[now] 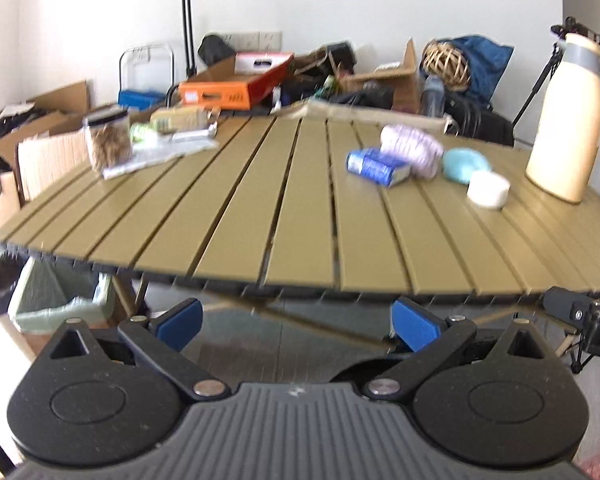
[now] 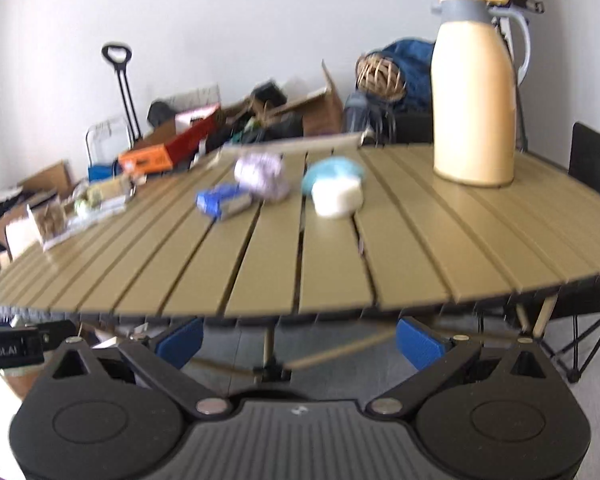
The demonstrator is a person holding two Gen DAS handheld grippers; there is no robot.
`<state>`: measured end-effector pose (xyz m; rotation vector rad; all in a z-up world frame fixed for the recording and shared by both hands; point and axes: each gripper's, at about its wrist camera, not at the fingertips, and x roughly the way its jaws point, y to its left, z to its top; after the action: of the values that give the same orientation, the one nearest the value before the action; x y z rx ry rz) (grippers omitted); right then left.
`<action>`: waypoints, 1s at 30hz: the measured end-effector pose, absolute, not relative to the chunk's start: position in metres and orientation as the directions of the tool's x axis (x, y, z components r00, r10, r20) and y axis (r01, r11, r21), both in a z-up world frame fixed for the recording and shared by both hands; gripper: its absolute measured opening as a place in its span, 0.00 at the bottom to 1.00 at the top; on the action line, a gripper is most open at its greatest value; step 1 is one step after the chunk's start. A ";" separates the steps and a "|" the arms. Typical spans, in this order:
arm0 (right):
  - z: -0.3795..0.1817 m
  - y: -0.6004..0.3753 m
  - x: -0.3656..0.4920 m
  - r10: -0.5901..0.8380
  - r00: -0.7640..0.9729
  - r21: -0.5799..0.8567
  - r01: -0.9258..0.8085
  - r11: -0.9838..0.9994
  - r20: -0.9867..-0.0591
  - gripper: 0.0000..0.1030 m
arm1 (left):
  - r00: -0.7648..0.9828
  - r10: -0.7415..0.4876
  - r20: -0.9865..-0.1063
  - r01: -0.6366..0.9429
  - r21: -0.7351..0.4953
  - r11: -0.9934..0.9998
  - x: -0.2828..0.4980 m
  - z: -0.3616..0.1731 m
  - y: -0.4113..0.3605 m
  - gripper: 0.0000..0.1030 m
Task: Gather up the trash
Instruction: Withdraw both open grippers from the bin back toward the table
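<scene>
Both the left gripper [image 1: 296,320] and right gripper [image 2: 300,338] hang wide open and empty below the table [image 1: 236,216] edge. The trash (blue packet [image 2: 220,200], purple wad [image 2: 262,176]) lies mid-table, well apart from them. A hasty reach could, I judge, knock the white tub [image 2: 336,196] or the thermos [image 2: 476,92] beside it.

1. The slatted olive bench [image 1: 240,208] carries a cream jug [image 1: 568,120] at its right.
2. Near the jug lie a white tub [image 1: 488,190], a teal lump [image 1: 462,164], a crumpled lilac wrapper [image 1: 412,148] and a blue packet [image 1: 374,166].
3. At the left stand a clear jar [image 1: 108,140] and a bottle [image 1: 180,120] lying on paper [image 1: 156,156].
</scene>
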<state>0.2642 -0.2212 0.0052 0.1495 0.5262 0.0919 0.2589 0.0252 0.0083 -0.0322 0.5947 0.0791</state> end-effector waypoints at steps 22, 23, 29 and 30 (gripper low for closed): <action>0.026 -0.267 0.343 0.080 0.923 0.276 0.030 0.961 -0.377 1.00 | 0.879 -0.018 -0.476 -0.035 -0.102 0.994 0.342 0.037 -0.025 1.00; 0.025 -0.266 0.347 0.087 0.922 0.286 0.027 0.958 -0.378 1.00 | 0.879 -0.021 -0.477 -0.032 -0.102 0.994 0.346 0.037 -0.027 1.00; 0.029 -0.272 0.375 0.076 0.927 0.302 0.042 0.952 -0.368 1.00 | 0.876 -0.027 -0.481 -0.027 -0.105 0.994 0.373 0.032 -0.031 1.00; 0.029 -0.273 0.380 0.063 0.928 0.294 0.052 0.954 -0.368 1.00 | 0.875 -0.025 -0.483 -0.029 -0.104 0.994 0.377 0.032 -0.031 1.00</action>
<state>0.3797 -0.2726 0.0286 0.3056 0.3845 0.0053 0.3771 -0.0305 0.0315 -0.1088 0.5048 0.0021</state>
